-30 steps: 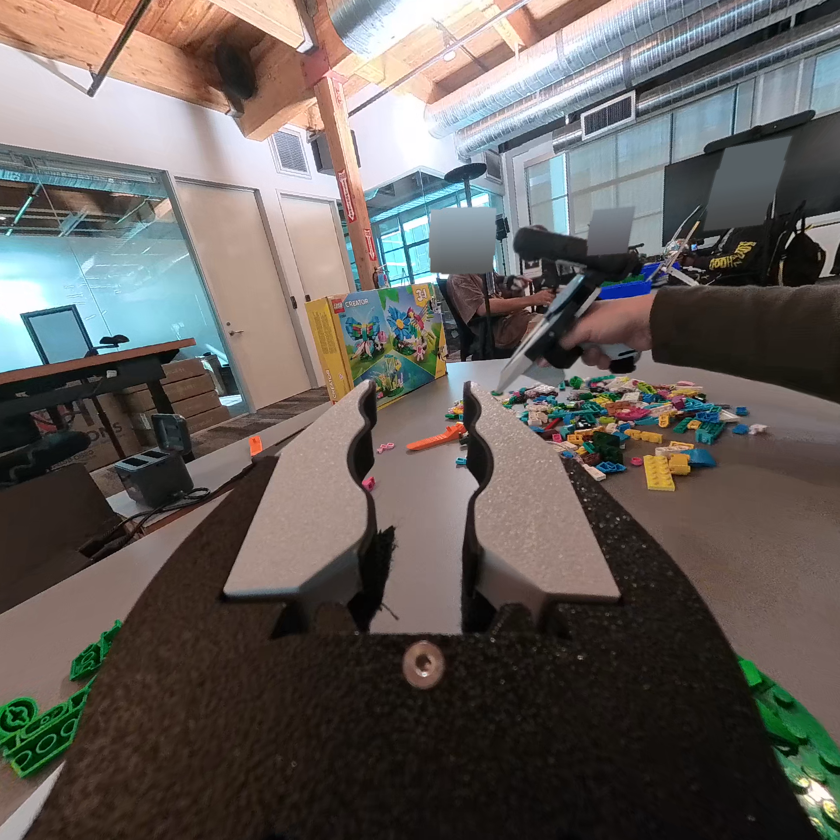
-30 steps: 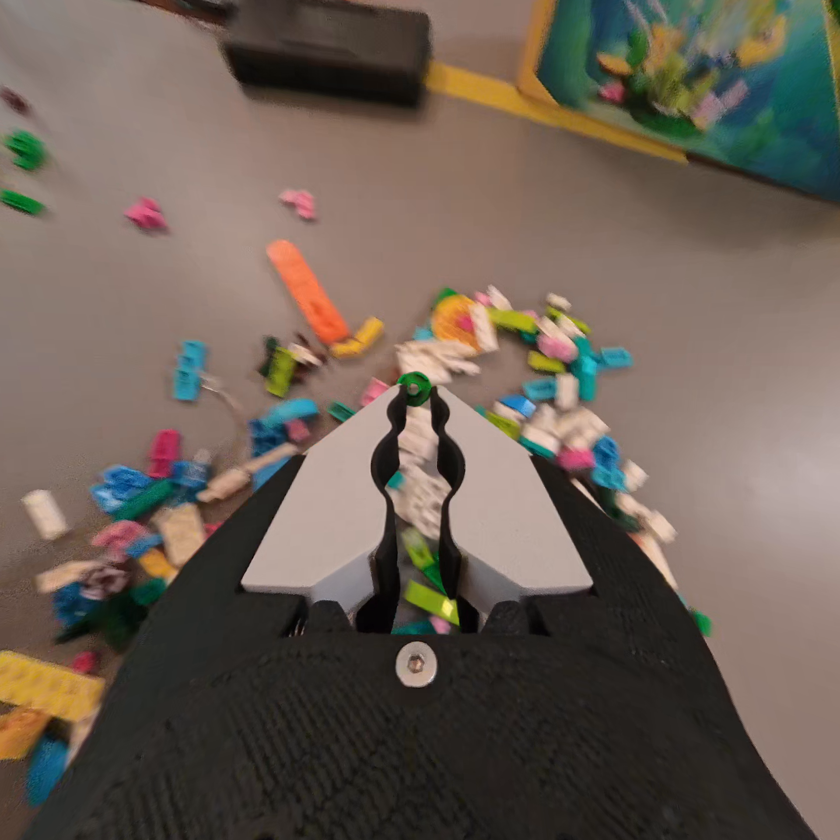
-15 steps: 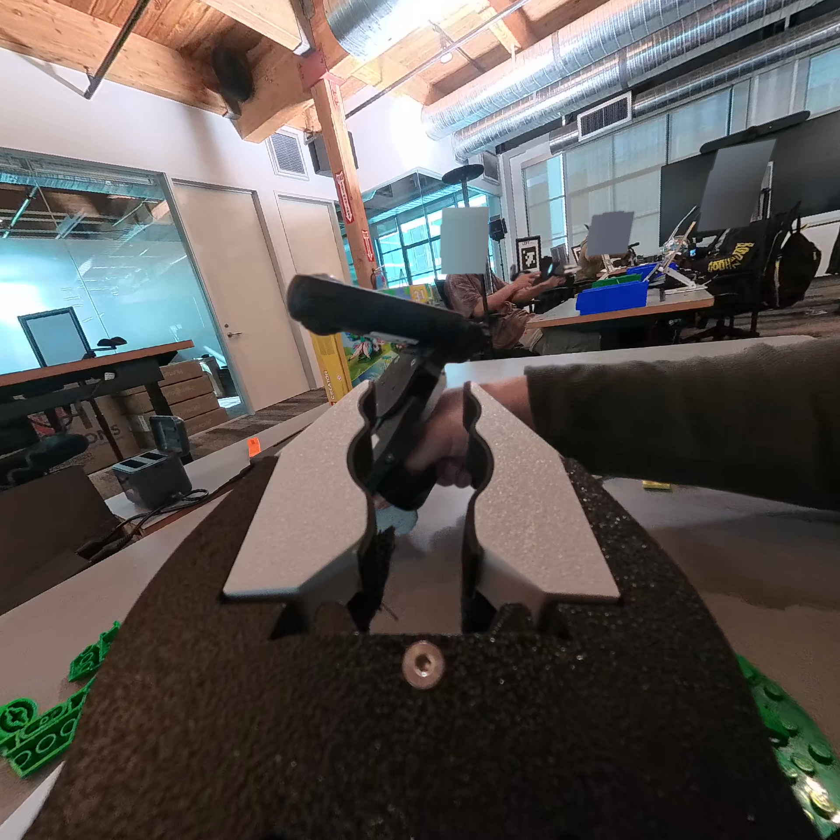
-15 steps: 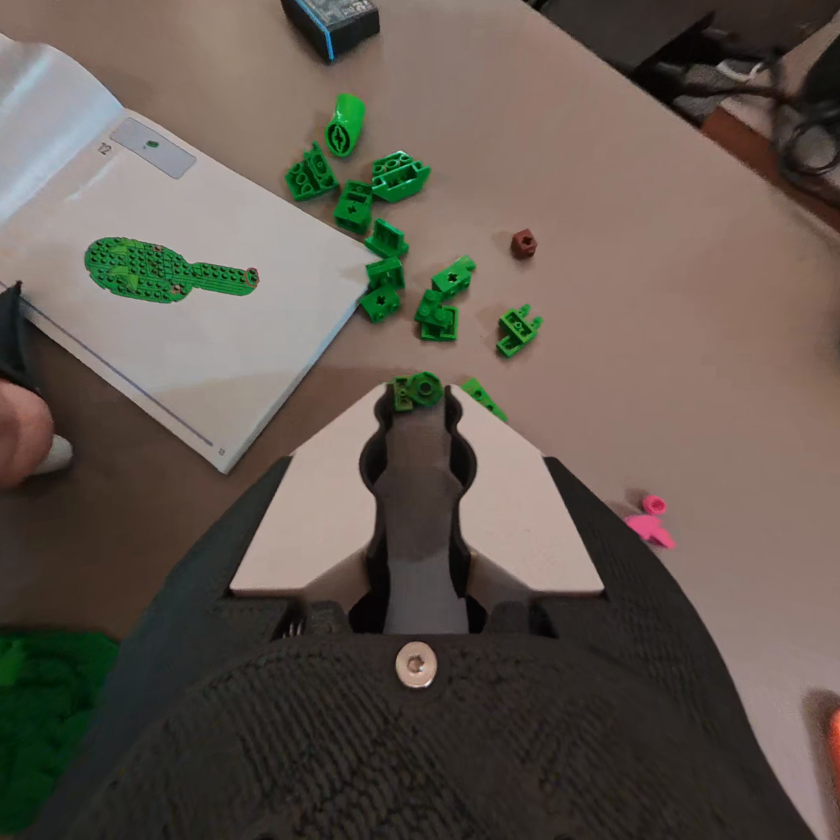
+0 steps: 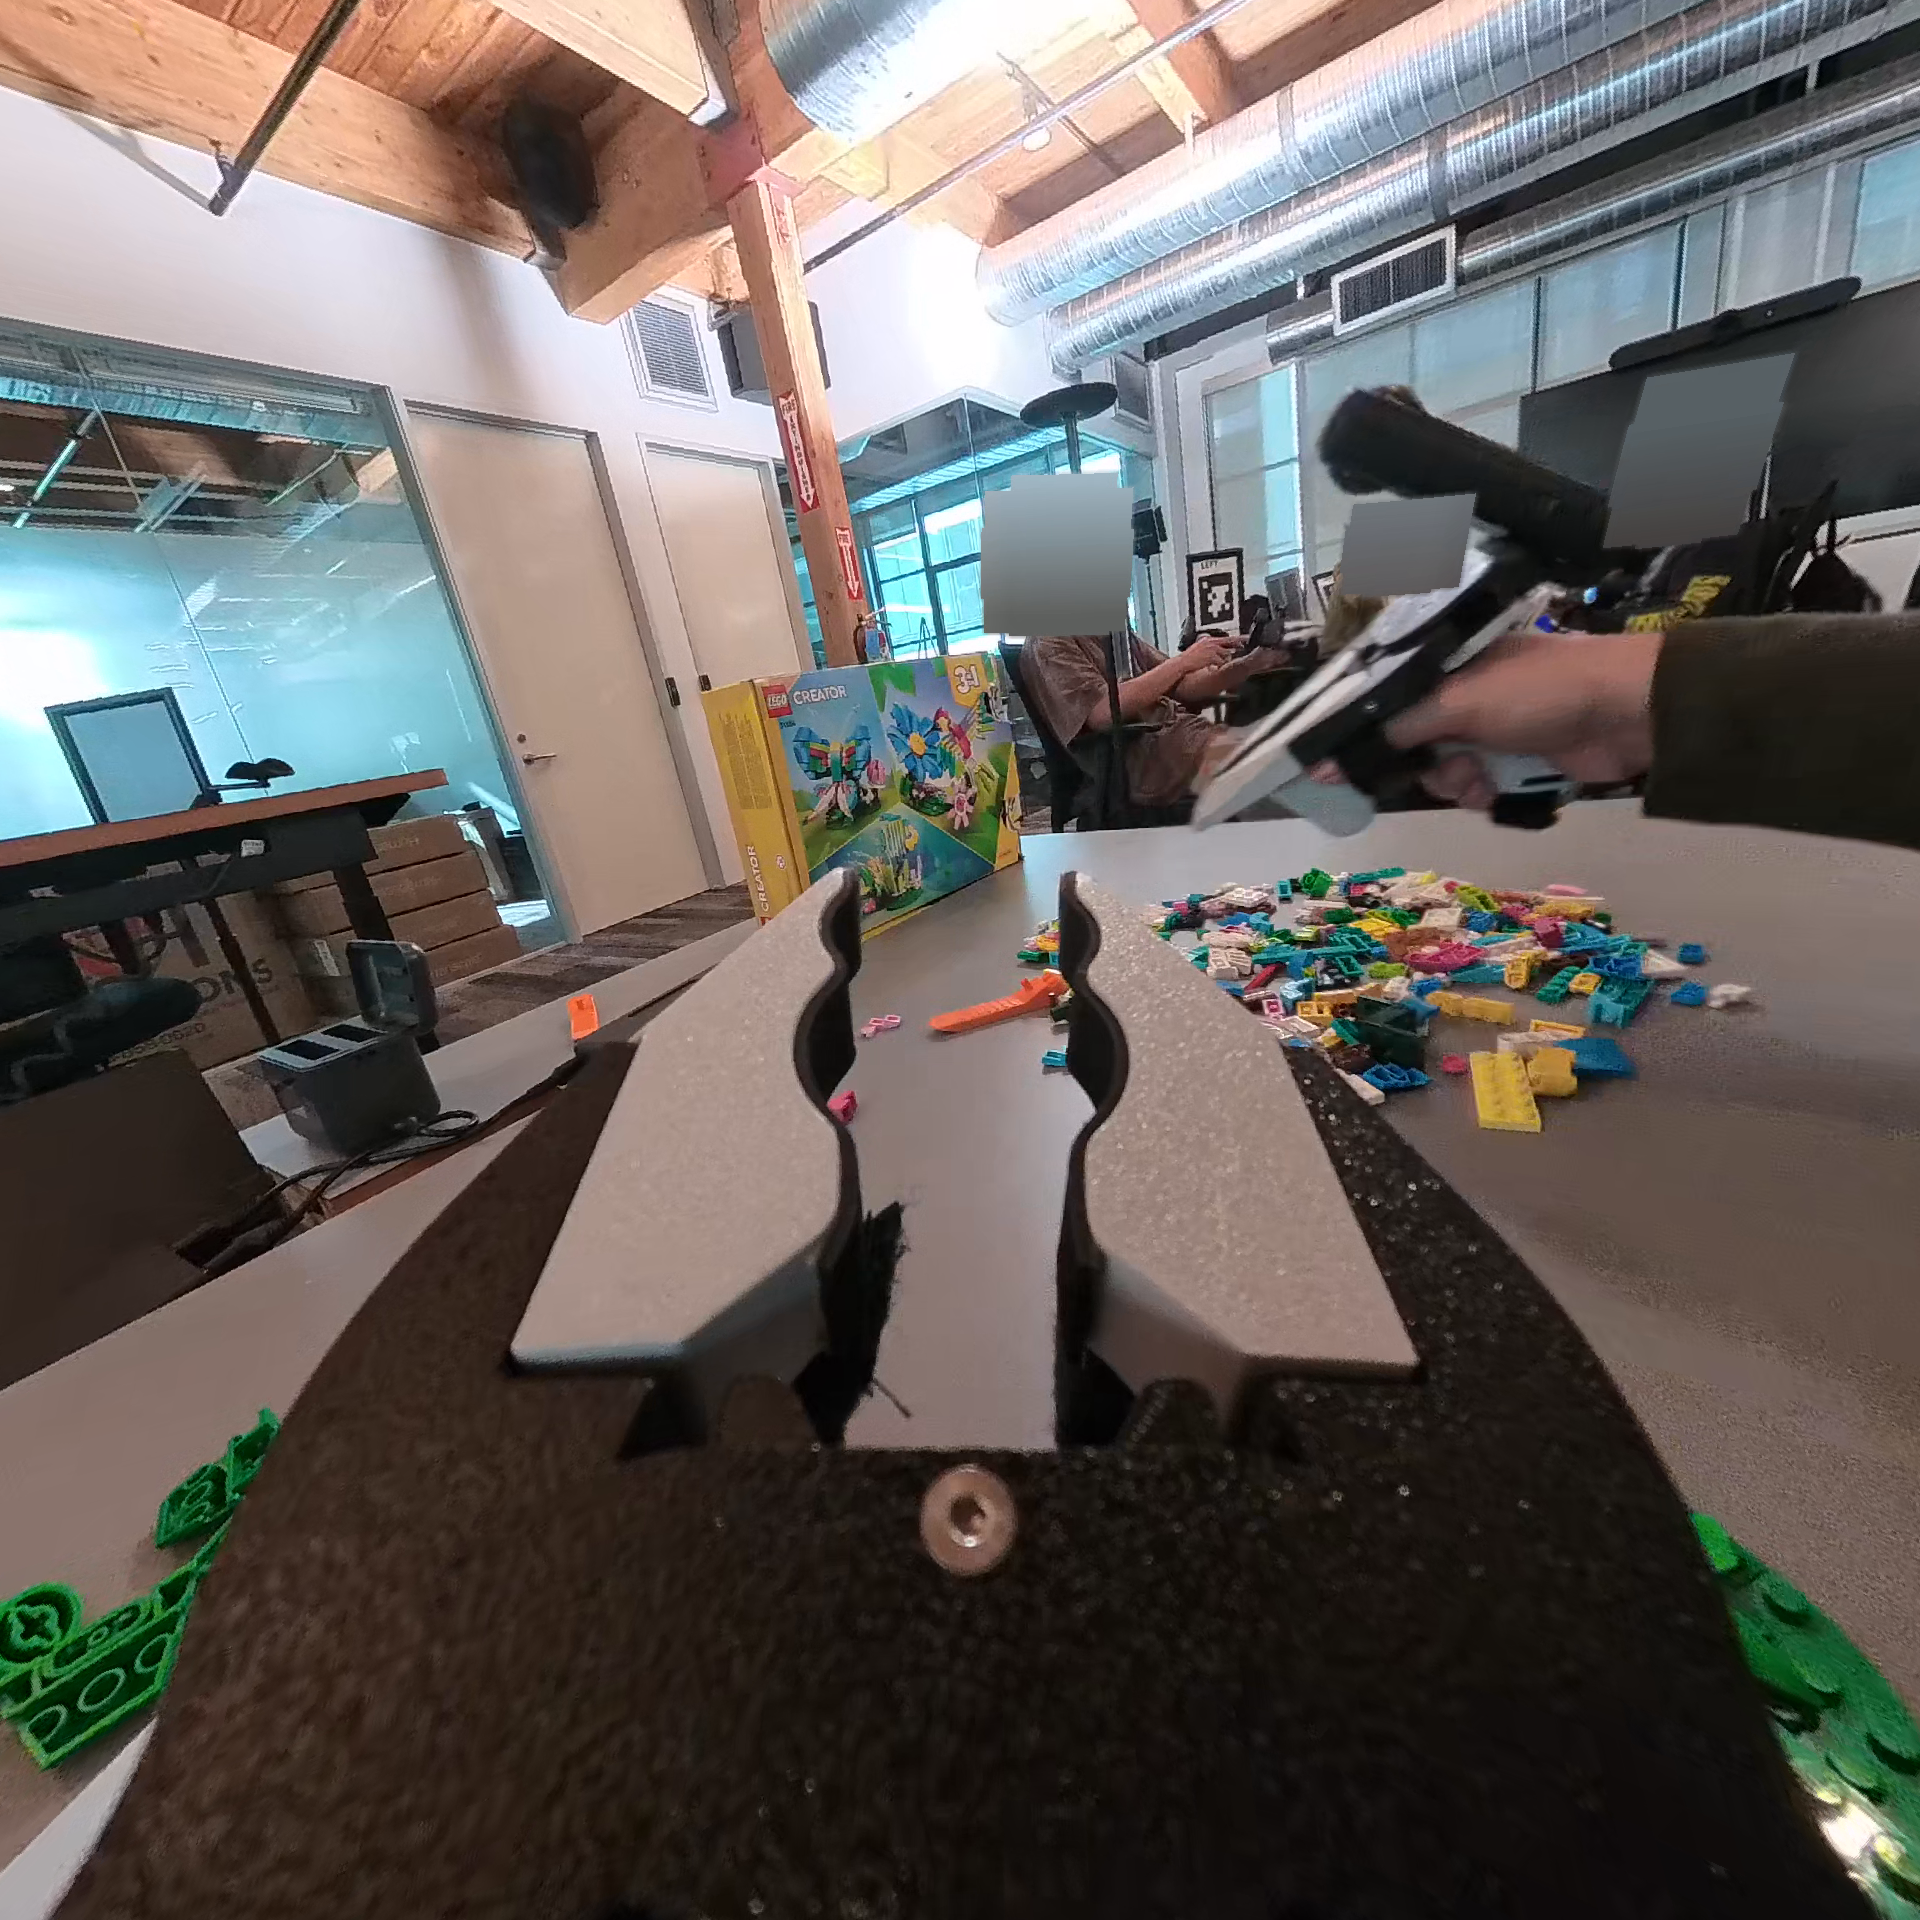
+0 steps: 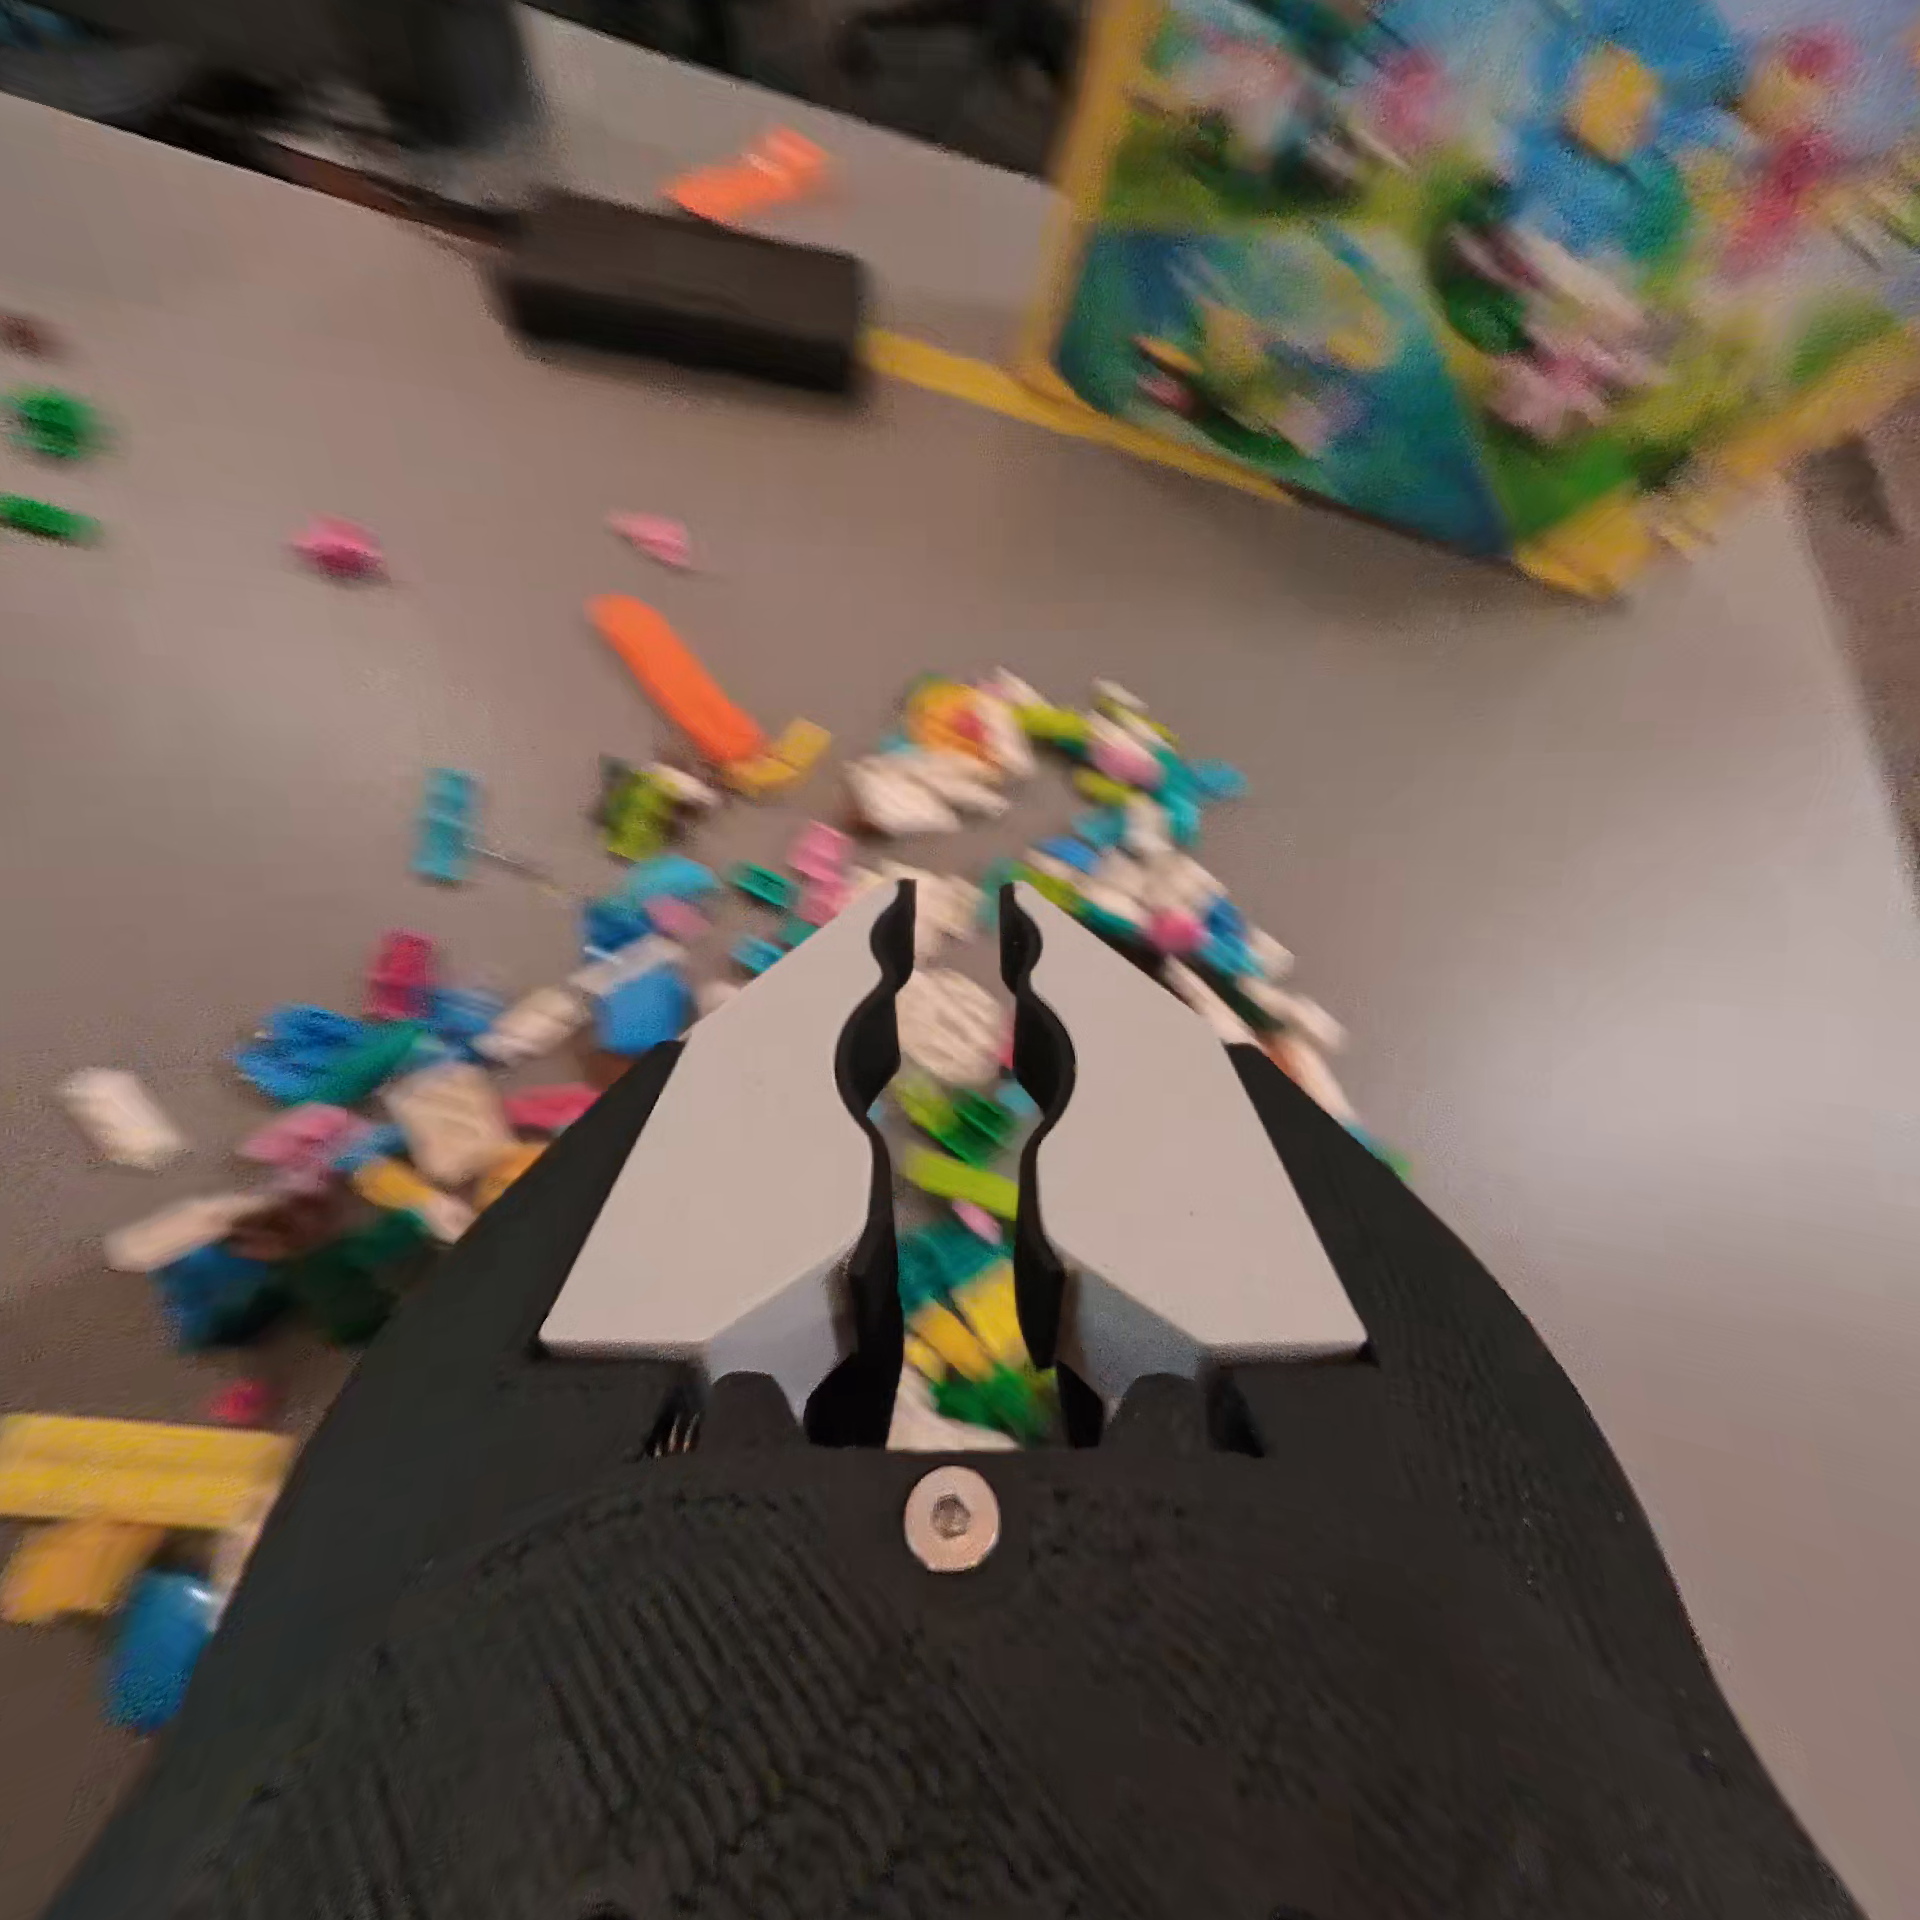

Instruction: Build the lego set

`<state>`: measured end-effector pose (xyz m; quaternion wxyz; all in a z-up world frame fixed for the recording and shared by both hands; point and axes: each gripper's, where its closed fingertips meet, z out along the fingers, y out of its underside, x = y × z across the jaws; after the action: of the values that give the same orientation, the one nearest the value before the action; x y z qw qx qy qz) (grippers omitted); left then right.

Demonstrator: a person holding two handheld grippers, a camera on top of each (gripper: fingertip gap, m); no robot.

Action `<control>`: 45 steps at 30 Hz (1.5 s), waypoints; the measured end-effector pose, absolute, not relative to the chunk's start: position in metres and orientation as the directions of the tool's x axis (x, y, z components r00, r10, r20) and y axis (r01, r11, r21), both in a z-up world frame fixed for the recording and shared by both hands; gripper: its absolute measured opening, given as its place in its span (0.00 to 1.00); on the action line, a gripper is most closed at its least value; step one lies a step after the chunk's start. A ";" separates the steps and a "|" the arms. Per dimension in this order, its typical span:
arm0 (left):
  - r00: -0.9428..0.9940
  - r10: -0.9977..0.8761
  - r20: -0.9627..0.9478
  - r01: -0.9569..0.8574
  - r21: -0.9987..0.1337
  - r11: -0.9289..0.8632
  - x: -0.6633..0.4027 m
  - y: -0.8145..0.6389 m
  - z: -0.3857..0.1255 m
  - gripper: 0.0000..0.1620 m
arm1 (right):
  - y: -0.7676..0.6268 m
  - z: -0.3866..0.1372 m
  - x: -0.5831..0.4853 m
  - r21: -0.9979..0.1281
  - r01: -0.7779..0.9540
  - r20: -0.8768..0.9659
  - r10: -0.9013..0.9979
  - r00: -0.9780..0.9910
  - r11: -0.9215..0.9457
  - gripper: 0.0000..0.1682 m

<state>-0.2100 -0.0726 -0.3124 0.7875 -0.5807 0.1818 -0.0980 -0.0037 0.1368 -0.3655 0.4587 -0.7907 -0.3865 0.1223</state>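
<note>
My left gripper [image 5: 961, 888] is open and empty, held low over the grey table [image 5: 1558, 1247]. A pile of mixed coloured Lego bricks [image 5: 1403, 966] lies ahead to the right. My right gripper [image 5: 1226, 800], held in a hand, hovers above the pile's far left side. In the blurred right wrist view, the right gripper [image 6: 956, 891] has its jaws a little apart with nothing between them, pointing down at the pile [image 6: 935, 1018]. Green bricks [image 5: 83, 1662] lie at the lower left. A green plate [image 5: 1818, 1683] lies at the lower right.
An orange brick separator [image 5: 997, 1013] [image 6: 675, 675] lies left of the pile. The Lego box [image 5: 883, 790] [image 6: 1455, 312] stands at the table's far edge. A black charger box [image 5: 353, 1070] sits left. A yellow plate [image 6: 135, 1465] lies near. People sit at desks behind. About 30 cm separates my left fingertips from my right. Measured from the fingertips, the orange brick separator [image 6: 675, 675] is 15 cm or so from the right gripper and 25 cm from the left.
The right gripper swung from the pile to the green bricks beside the booklet with a small green piece, then back above the pile, now empty with jaws parted. The left gripper stayed still.
</note>
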 end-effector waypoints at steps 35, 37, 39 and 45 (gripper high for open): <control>0.912 -0.367 -0.184 -0.068 -0.949 0.307 -0.209 -0.072 -0.313 0.22 | 0.082 -0.402 -0.143 -0.773 0.628 0.135 0.943 0.304 -0.092 0.09; 0.911 -0.368 -0.185 -0.068 -0.949 0.308 -0.209 -0.072 -0.313 0.22 | 0.059 -0.406 -0.186 -0.773 0.634 0.125 0.975 0.186 -0.022 0.09; 0.911 -0.368 -0.187 -0.070 -0.949 0.309 -0.208 -0.072 -0.313 0.22 | 0.042 -0.407 -0.224 -0.783 0.621 0.102 0.990 0.102 0.017 0.09; 0.908 -0.373 -0.189 -0.070 -0.948 0.309 -0.208 -0.072 -0.313 0.21 | 0.028 -0.418 -0.287 -0.768 0.635 0.094 0.996 -0.007 0.077 0.09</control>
<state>-0.2077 -0.0722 -0.3127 0.7862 -0.5797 0.1913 -0.0965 -0.2873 0.0277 -0.4182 0.3306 -0.6224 -0.6550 0.2724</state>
